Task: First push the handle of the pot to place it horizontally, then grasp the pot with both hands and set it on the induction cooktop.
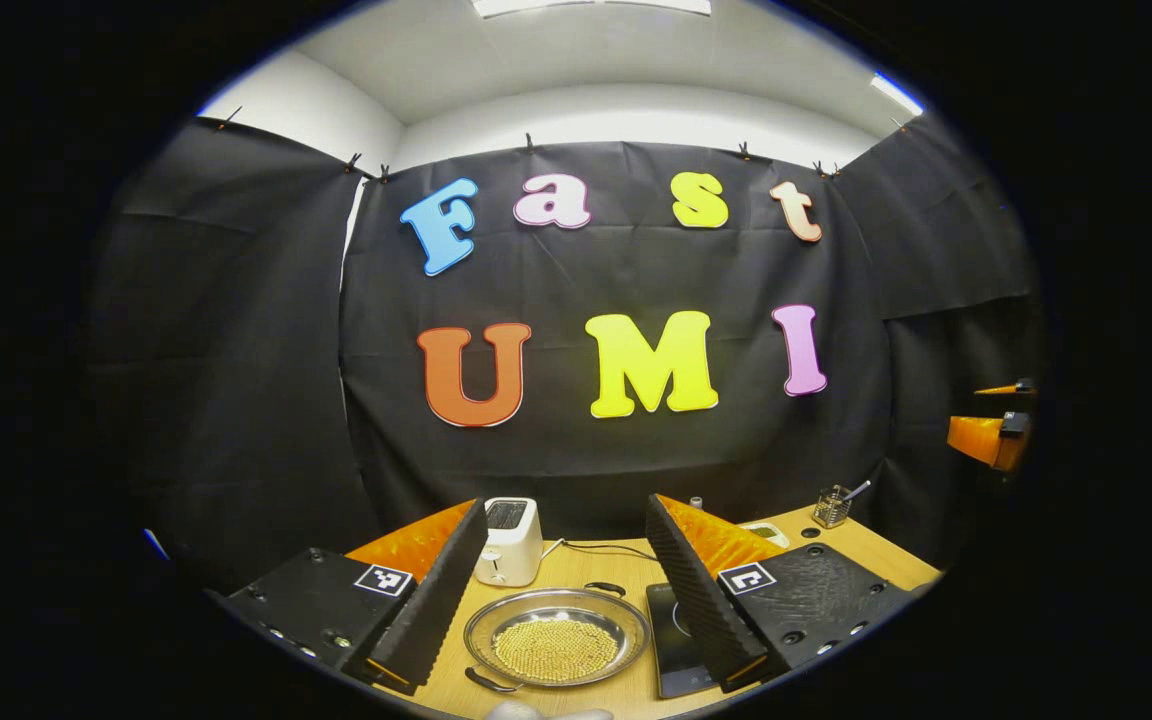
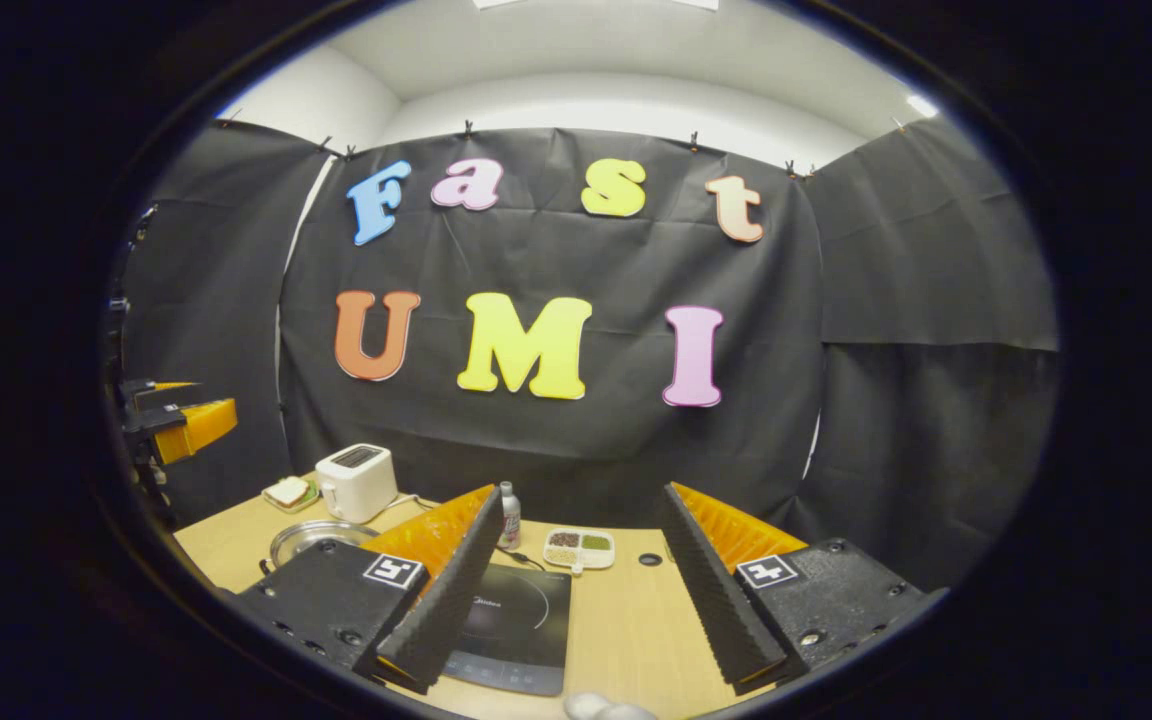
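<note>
A: What holds what on the light wooden desk [image 1: 576, 575]?

B: In the left gripper view, the shallow round silver metal pot [image 1: 556, 636] sits near the front edge, and its floor is covered with a layer of small golden-yellow beads [image 1: 556, 650]. In the right gripper view, a small white sectioned tray [image 2: 579, 548] near the back carries separate portions of dark, pale and green grains. A little wire-mesh holder [image 1: 831, 508] at the far right of the left gripper view has a utensil standing in it.

A: And which way does the pot lie?

B: It has two small dark loop handles: one at the near left of the rim, one at the far right. So the line through them runs diagonally, not level across the view. The rim is bright and reflective.

A: Where is it relative to the cooker?

B: It stands just left of the flat black glass induction cooktop [image 2: 511, 625], with the white two-slot toaster [image 1: 508, 541] behind it.

A: The jaws?

B: The left gripper [image 1: 556, 600] has them spread wide, framing the pot without touching it. The right gripper [image 2: 576, 600] is likewise spread, empty, above the cooktop's right edge.
</note>
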A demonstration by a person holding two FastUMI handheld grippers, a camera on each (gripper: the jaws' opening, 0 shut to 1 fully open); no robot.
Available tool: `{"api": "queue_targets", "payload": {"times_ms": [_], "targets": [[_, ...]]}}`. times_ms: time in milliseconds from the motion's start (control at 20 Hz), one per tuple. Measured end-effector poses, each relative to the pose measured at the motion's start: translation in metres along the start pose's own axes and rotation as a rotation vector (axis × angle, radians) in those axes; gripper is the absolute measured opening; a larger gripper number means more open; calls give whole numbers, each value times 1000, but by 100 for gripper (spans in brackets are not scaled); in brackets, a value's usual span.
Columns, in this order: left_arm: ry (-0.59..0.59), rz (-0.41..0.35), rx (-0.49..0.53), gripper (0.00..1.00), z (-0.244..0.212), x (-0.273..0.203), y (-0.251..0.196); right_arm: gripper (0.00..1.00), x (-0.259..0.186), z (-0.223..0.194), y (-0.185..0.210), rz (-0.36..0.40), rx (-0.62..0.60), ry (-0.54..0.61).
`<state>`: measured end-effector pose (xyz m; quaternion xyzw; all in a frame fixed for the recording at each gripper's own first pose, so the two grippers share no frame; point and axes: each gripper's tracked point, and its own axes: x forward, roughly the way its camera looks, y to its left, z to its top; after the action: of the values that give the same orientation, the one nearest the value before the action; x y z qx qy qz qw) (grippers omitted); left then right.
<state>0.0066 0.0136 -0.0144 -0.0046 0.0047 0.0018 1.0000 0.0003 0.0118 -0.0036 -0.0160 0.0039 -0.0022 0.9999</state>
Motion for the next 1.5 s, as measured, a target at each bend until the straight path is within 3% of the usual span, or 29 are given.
{"api": "queue_targets", "payload": {"times_ms": [100, 300, 350, 450, 800, 1250, 1500], "targets": [[13, 2, 10, 93, -6, 1, 2, 97, 0, -2, 1, -2, -3, 3], [68, -10, -9, 22, -17, 3, 4, 97, 1, -6, 4, 3, -24, 14], [86, -47, -29, 0, -20, 6, -1, 97, 1, -6, 4, 4, -26, 14], [126, -109, -87, 0, -26, 4, -10, 97, 1, -9, 4, 3, -26, 20], [308, -102, -34, 0, -85, 5, 5, 97, 1, -26, 1, -1, -27, 71], [667, -142, -58, 0, -235, -25, 2, 97, -1, -79, -2, -23, -26, 207], [840, -148, -59, 0, -293, -37, 3, 99, -5, -92, -9, -42, -15, 236]]}}
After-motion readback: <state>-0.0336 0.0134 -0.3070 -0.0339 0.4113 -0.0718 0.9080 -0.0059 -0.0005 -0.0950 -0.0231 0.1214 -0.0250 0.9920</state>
